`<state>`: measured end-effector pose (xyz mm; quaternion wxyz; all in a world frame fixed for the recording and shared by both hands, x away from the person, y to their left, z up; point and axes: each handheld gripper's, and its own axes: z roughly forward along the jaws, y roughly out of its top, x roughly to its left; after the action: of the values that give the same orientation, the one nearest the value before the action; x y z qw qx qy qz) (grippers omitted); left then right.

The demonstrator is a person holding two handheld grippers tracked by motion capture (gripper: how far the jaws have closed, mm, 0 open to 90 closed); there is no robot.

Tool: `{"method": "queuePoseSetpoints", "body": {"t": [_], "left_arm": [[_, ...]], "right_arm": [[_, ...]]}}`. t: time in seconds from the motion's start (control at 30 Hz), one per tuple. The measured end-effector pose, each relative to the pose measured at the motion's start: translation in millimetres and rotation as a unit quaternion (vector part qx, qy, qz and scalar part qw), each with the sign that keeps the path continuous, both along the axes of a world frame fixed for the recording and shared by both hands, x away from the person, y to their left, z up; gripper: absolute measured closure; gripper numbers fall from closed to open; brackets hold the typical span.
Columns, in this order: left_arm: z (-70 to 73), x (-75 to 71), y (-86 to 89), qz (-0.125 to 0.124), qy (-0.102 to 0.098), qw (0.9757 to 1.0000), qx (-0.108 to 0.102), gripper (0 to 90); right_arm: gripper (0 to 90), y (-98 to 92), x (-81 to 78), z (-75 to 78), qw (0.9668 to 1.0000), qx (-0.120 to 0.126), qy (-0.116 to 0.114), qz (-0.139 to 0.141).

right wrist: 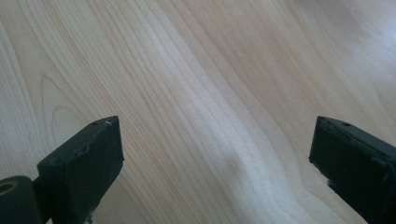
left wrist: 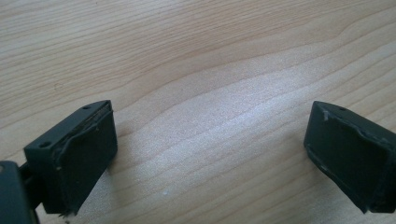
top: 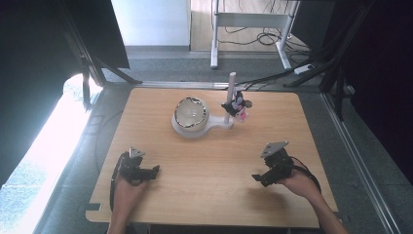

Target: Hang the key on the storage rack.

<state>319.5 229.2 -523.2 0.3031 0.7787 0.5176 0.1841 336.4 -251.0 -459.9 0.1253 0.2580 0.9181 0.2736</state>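
Seen from above: wooden table, two hand-held grippers low near its front edge. Left gripper at front left, right gripper at front right, well apart from each other. Both w/ jaws spread wide, holding nothing; bare wood grain between jaws in left gripper view & right gripper view.

Toward back centre of table: white stand w/ round base carrying a shiny glassy globe. Just right of globe, thin upright post rising from same base. Small dark charm, w/ bits of pink & white, hanging on post about halfway up. Too small to tell exact shape.

Charm probably very light, maybe soft or dangly; best pinched at its body, lifted up off post. Globe looks smooth, slippery, likely breakable; better gripped by flat base, not the dome. Stand light enough to tip if post gets knocked.
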Motion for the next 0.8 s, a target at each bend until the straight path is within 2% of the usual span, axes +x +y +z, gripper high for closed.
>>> {"method": "queuePoseSetpoints", "body": {"t": [0.13,0.17,0.37,0.47,0.7,0.8], "left_arm": [[-0.1,0.0,-0.2,0.001,-0.001,1.0,-0.001,2.5],[-0.1,0.0,-0.1,0.001,-0.001,1.0,-0.001,2.5],[-0.1,0.0,-0.1,0.001,-0.001,1.0,-0.001,2.6],[-0.1,0.0,-0.1,0.001,-0.001,1.0,-0.001,2.6],[-0.1,0.0,-0.1,0.001,-0.001,1.0,-0.001,2.6],[-0.1,0.0,-0.1,0.001,-0.001,1.0,-0.001,2.6]], "right_arm": [[2.7,2.3,-5.1,-16.8,0.9998,0.02,0.008,-0.005],[2.7,2.3,-5.1,-16.8,0.9998,0.02,0.008,-0.005],[3.0,8.7,-12.9,-40.7,0.999,0.044,0.008,-0.008],[3.0,10.3,-14.3,-45.1,0.9988,0.048,0.005,-0.007],[1.1,10.4,-16.3,-59.0,0.9959,0.088,-0.002,-0.021],[0.0,9.3,-15.6,-61.3,0.995,0.096,-0.009,-0.027]]}}
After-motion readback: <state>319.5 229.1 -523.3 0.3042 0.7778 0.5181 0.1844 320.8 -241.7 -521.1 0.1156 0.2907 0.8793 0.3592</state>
